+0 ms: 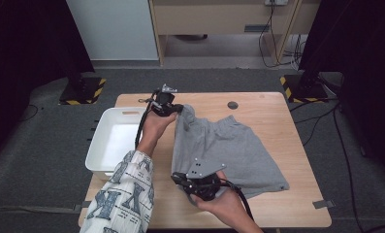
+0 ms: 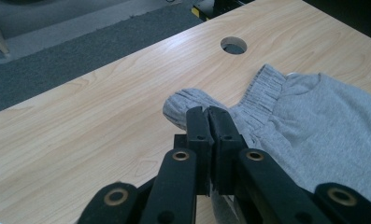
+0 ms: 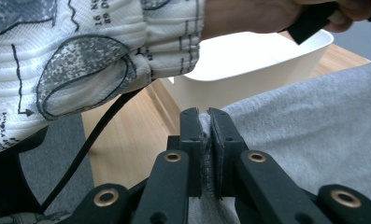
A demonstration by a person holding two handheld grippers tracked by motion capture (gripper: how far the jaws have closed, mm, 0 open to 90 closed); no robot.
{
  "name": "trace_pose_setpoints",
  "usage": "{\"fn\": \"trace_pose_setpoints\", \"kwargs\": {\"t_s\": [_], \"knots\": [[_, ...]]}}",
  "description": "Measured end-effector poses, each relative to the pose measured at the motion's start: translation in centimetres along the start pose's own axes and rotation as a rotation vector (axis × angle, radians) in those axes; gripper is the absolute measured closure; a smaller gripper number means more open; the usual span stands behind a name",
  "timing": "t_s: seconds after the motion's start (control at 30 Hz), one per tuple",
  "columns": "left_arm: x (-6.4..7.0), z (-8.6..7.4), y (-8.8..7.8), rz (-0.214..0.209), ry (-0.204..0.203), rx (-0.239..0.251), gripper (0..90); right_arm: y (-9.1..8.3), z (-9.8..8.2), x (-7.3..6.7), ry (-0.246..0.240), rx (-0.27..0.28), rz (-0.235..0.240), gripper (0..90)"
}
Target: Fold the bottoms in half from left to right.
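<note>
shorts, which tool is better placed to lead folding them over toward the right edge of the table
Left, probably. The left tool is shut on the elastic waistband of the grey shorts at the far corner, over bare table. The right tool is shut on the near hem, close to the table's front edge.

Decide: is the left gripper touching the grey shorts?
Touching. The left gripper view shows the left gripper with its jaws pinched shut on the waistband of the grey shorts.

The grey shorts [image 1: 229, 145] are soft and a bit crumpled. Most of the shorts lie spread flat on the wooden table, near its middle. The stretchy waistband [image 2: 262, 91] is bunched up at the far left corner. The left edge is lifted off the table.
</note>
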State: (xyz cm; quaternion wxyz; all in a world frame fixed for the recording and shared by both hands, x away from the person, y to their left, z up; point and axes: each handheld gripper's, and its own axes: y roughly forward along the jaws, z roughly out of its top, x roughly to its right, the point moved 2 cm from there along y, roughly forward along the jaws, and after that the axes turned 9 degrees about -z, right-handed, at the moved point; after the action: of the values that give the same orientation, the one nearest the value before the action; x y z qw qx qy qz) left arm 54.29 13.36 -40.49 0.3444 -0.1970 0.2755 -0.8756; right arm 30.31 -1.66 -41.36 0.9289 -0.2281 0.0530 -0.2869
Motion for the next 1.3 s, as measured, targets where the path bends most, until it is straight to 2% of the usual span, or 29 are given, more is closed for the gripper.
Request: {"fn": "trace_pose_setpoints", "kwargs": {"t_s": [0.07, 0.4, 0.8, 1.3], "knots": [[-0.2, 0.0, -0.2, -0.004, -0.013, 0.01, 87.8, -0.2, 0.1, 0.2, 0.008, 0.012, -0.004, 85.3], [-0.2, 0.2, -0.6, -0.007, -0.008, 0.017, 87.8, 0.0, 1.0, -0.1, 0.001, 0.031, 0.006, 85.3], [-1.4, -0.2, -2.5, -0.004, -0.019, 0.025, 87.8, 1.3, 3.0, -1.5, -0.014, 0.049, 0.022, 85.4], [-2.6, -0.9, -4.4, 0.011, -0.029, 0.02, 87.7, 2.5, 4.3, -2.8, -0.013, 0.069, 0.042, 85.4]]}}
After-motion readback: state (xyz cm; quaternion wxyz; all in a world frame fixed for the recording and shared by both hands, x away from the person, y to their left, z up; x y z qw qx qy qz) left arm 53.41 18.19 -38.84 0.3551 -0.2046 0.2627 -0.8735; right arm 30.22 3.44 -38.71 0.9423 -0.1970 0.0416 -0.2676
